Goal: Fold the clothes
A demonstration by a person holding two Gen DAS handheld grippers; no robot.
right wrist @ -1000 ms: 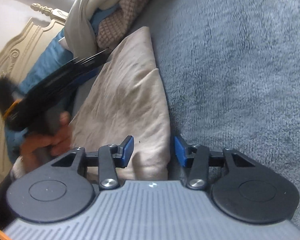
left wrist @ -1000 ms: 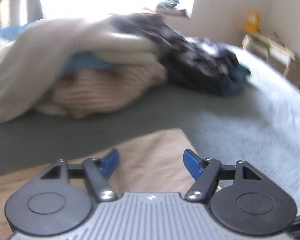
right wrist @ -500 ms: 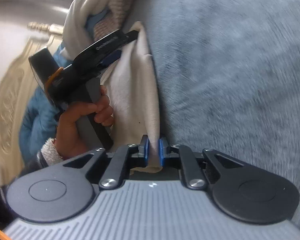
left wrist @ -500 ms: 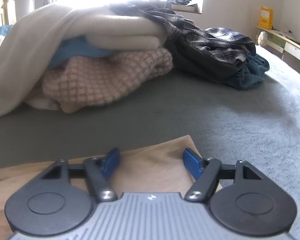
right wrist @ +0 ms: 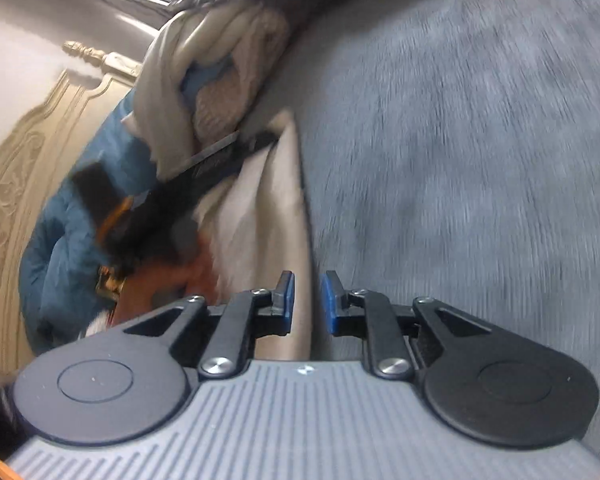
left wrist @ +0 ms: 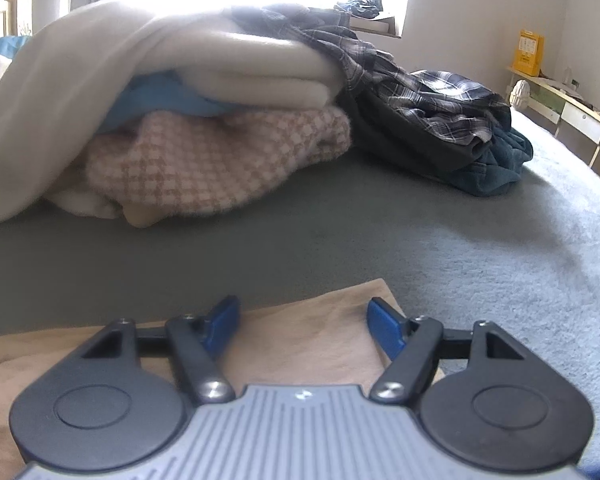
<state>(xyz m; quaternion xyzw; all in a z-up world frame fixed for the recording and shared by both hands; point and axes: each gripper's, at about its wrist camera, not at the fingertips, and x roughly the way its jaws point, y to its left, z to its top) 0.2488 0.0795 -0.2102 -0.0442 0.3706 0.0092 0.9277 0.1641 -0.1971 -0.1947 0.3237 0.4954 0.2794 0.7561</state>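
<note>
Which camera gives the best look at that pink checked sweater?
The left wrist view: the pink checked sweater lies sharp and frontal under folded clothes. The right wrist view shows only a blurred edge of it.

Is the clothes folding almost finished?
Not yet. The beige cloth looks folded over. The right gripper is opening with the cloth's edge between its jaws; the left gripper stands open above it. The checked sweater and plaid shirt still lie heaped.

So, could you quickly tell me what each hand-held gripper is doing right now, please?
Left hand-held gripper: open above the beige garment.
Right hand-held gripper: opening, garment edge between its pads, not pressed.
</note>
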